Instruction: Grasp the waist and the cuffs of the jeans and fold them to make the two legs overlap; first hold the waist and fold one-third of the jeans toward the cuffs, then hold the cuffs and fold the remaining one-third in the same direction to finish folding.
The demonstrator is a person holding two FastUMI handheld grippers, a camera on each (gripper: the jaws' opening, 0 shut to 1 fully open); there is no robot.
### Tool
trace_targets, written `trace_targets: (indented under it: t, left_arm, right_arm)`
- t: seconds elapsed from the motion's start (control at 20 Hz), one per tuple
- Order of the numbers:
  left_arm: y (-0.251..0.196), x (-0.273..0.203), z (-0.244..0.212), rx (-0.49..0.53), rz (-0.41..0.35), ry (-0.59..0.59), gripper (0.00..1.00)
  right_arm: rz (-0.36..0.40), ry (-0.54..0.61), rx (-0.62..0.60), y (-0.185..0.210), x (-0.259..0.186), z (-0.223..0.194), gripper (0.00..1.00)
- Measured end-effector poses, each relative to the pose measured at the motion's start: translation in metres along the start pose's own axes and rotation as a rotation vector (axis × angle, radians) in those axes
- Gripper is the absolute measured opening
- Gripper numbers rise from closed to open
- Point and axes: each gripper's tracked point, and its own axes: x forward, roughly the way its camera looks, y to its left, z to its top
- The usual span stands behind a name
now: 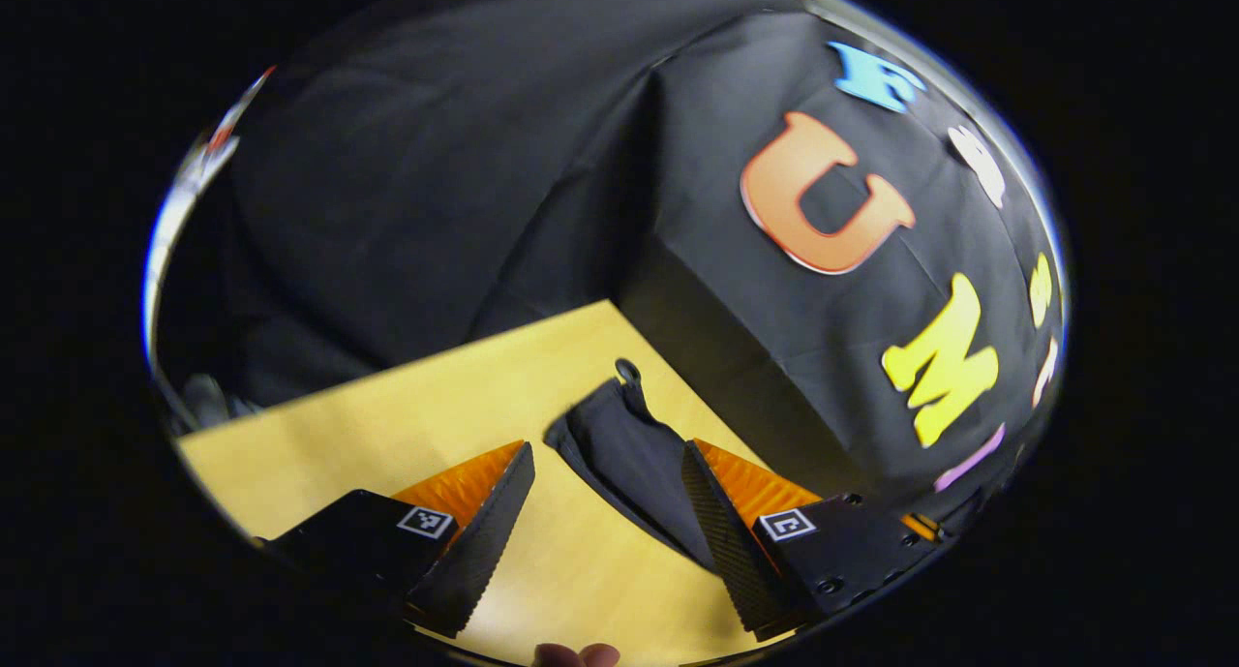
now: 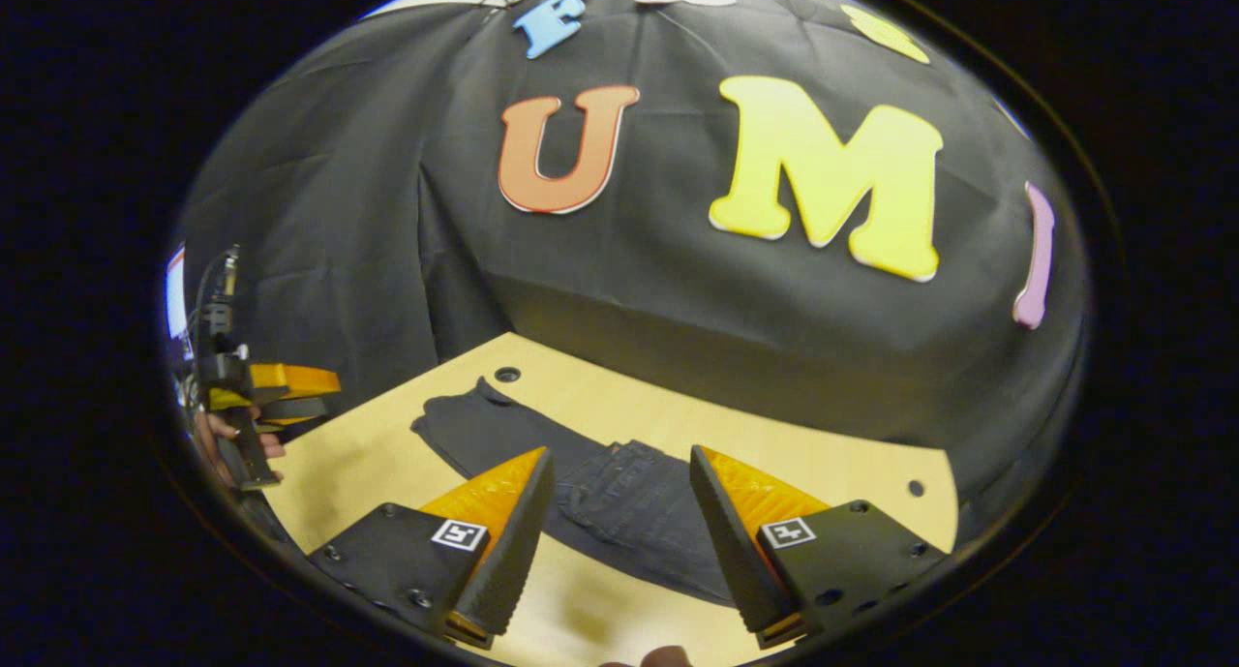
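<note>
Jeans (image 2: 590, 493) lie flat on the desk (image 2: 774, 454), near its far edge, one end reaching a hole (image 2: 506, 374) in the top. Right claw (image 2: 619, 531) hangs above the middle of the jeans, fingers apart, nothing held. Left claw (image 1: 605, 522) hangs over their end, likewise apart and empty. Risk: a claw closing on one layer only would leave the legs askew once folded.

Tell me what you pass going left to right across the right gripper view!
The left gripper held in a hand → round hole in the table → jeans → small hole.
</note>
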Motion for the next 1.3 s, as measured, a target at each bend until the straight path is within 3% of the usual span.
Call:
trace_targets:
  t: [0.05,0.1,0.25,0.55,0.9,1.05,1.1,1.3]
  left_arm:
    - [0.004,0.013,-0.004,-0.111,-0.006,0.021,0.99]
    - [0.007,0.026,-0.009,-0.208,0.002,0.041,0.99]
    - [0.022,0.053,-0.025,-0.367,0.031,0.120,0.98]
    - [0.030,0.106,-0.046,-0.407,0.105,0.230,0.98]
    - [0.013,0.143,-0.040,-0.385,0.080,0.230,0.98]
    - [0.009,0.160,-0.036,-0.445,0.044,0.199,0.97]
    - [0.013,0.162,-0.040,-0.456,0.052,0.196,0.92]
    - [0.018,0.169,-0.047,-0.438,0.058,0.187,0.40]
  right_arm:
    - [0.007,-0.013,-0.017,0.001,-0.015,0.002,0.84]
    - [0.002,-0.022,-0.039,-0.003,-0.028,0.005,0.90]
    - [-0.012,-0.012,-0.087,-0.018,-0.051,-0.001,0.99]
    - [-0.117,0.022,-0.066,-0.067,-0.069,-0.014,0.99]
    - [-0.207,0.036,-0.019,-0.108,-0.071,-0.023,0.99]
    - [-0.229,0.048,-0.012,-0.120,-0.077,-0.030,0.99]
    - [-0.237,0.050,-0.010,-0.123,-0.080,-0.032,0.99]
    - [-0.269,0.056,0.023,-0.136,-0.095,-0.038,0.99]
